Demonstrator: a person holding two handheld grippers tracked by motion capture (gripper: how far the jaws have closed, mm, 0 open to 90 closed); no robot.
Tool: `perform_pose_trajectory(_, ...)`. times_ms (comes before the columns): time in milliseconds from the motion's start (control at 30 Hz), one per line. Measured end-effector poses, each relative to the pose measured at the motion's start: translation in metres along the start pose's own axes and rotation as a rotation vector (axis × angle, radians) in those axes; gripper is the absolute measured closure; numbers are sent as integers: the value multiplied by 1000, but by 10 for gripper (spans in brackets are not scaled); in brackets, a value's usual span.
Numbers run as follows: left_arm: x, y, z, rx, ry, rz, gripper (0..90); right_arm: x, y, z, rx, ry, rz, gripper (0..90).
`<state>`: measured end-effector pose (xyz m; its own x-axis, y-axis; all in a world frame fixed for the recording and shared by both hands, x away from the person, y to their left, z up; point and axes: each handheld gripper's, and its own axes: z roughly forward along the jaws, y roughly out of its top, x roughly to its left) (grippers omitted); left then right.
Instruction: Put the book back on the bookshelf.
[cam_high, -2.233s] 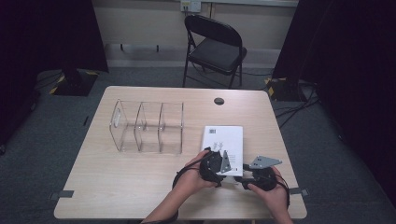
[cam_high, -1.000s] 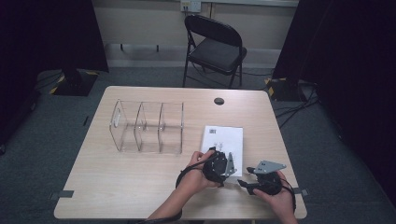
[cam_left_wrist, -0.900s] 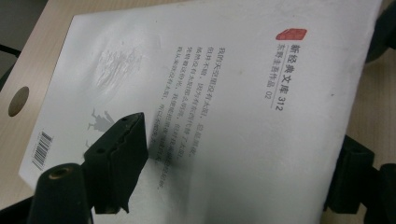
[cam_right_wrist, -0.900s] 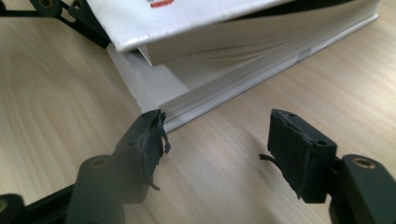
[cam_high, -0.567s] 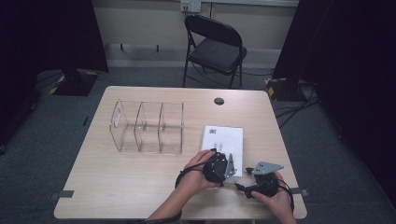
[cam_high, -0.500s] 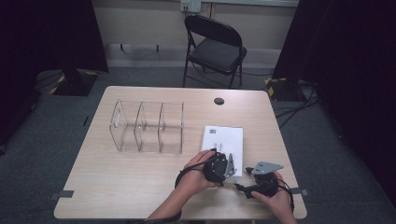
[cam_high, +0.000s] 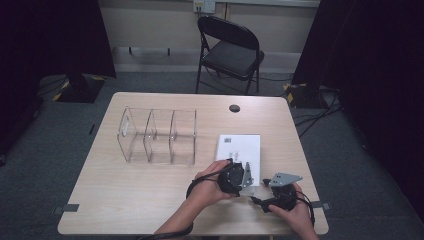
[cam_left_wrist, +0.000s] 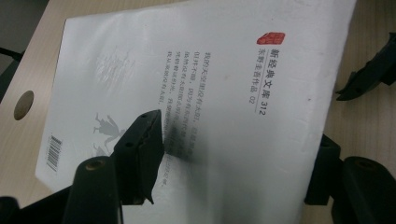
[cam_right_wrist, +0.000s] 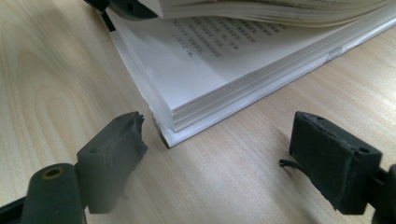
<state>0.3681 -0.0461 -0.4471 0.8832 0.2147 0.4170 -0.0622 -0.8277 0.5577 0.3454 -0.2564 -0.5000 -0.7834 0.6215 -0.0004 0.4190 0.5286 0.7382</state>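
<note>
The white paperback book (cam_high: 241, 152), its back cover printed with Chinese text, a small red mark and a barcode, lies flat on the light wooden table (cam_high: 125, 200) towards the near right, its near edge at the two grippers.

Nearest the person, the right gripper (cam_high: 260, 201) sits low at the table's near right edge, just off the book's near right corner. In the right gripper view its jaws have just been opening and stand wide apart, one on each side of the book's corner (cam_right_wrist: 170, 135) without touching it; the lower pages lie stacked on the table while the upper pages and cover are lifted above them.

Just left of it and slightly farther, the left gripper (cam_high: 245, 175) is over the book's near edge. In the left gripper view its jaws have just been closing: one black jaw lies on top of the white cover (cam_left_wrist: 224, 121), the other sits at the cover's edge on the right, so the raised cover and upper pages are between them. Whether the pads press tight on the paper I cannot tell.

Farther left stands a clear plastic three-compartment organiser (cam_high: 157, 136). Beyond the book is a round dark cable hole (cam_high: 234, 108) in the tabletop. Behind the table, on the grey carpet, stands a black folding chair (cam_high: 230, 50).
</note>
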Motion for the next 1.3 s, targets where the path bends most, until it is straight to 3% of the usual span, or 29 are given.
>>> perform_pose_trajectory(733,21,19,-14,37,-49,-49,414,0,1,0,2,3,-4,162)
perform_pose_trajectory(867,26,24,-18,67,-64,-55,428,0,2,2,4,4,-6,158)
perform_pose_trajectory(1300,36,30,-25,74,-64,-77,462,3,6,7,11,-19,2,125)
